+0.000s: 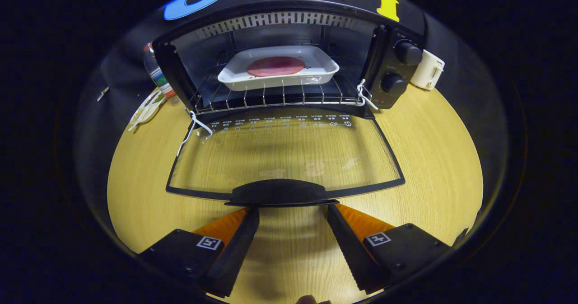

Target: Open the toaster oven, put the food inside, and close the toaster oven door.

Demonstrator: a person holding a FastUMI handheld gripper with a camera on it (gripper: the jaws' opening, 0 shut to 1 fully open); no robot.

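While door lies open, hand-held gripper (spread) reaches handle.

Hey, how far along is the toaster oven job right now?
Done: the toaster oven is open and the white dish with the pink food sits on the rack inside. In hand: the gripper, jaws open, sits at the handle of the lowered glass door, one finger at each end. Left: lift the door shut.

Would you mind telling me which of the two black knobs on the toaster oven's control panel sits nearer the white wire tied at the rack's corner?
The lower knob, just beside the white wire; the upper knob sits higher, near the white container.
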